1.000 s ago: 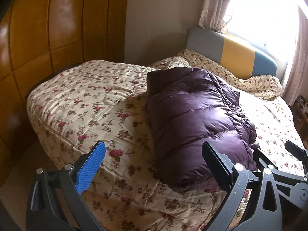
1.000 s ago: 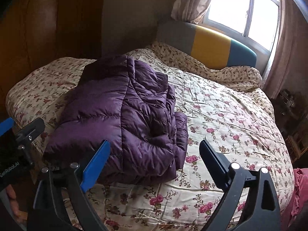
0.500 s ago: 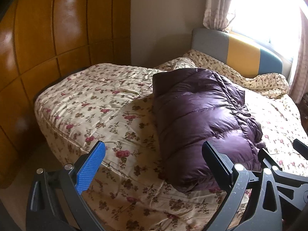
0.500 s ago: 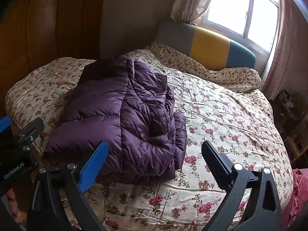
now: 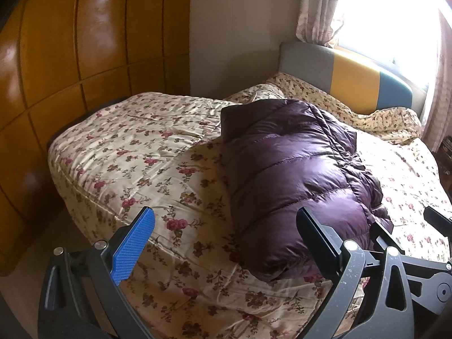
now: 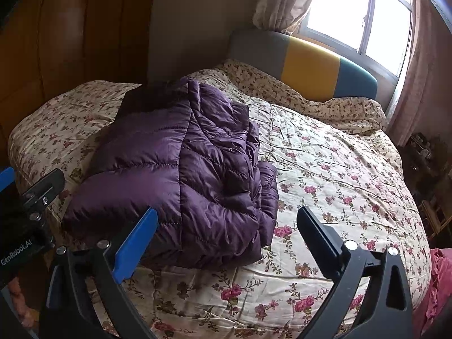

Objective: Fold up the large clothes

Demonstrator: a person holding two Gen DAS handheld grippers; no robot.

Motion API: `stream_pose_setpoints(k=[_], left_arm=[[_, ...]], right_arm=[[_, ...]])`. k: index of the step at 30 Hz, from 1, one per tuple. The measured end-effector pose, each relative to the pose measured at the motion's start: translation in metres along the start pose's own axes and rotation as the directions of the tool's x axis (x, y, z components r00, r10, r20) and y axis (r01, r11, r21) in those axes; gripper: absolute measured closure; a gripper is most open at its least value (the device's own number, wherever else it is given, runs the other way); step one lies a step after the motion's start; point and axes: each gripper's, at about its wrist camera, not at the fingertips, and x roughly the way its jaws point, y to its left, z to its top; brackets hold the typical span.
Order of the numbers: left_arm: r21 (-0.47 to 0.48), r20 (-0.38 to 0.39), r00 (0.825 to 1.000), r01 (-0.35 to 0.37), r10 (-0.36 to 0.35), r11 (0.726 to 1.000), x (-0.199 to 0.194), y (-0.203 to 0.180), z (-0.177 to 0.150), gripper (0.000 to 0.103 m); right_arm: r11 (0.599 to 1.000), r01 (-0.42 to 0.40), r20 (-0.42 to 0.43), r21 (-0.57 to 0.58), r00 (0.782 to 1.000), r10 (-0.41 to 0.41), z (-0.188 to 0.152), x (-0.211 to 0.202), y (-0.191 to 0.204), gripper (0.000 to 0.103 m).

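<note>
Now one folded purple jacket lies on one bed, both grippers released

Both wrist views look down across the bed, sharing the purple jacket.

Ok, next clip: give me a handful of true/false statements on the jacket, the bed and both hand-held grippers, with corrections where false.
1. The purple puffer jacket lies folded on the floral bedspread. True.
2. The right hand-held gripper is clamped on the jacket. False: its jaws stand wide open, with nothing pressed between the pads; they have just been opening.
3. The left hand-held gripper is open and holds nothing. True.
4. The jacket hangs from the headboard. False: it rests flat on the bedspread, short of the grey, yellow and blue headboard.
5. The curtains are drawn fully over the window. False: the window is uncovered and bright, with the curtains pulled aside.
</note>
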Motion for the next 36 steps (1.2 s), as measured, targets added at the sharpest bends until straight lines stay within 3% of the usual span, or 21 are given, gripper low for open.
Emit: stream_pose_setpoints(k=[36], left_arm=[[0.013,0.022,1.0,0.013,-0.013,1.0,-0.0086,-0.005,0.0057,0.004]], right_arm=[[1.0,-0.015,-0.021,0.024,1.0,0.016,-0.0012,0.0074,-0.0039,0.003]])
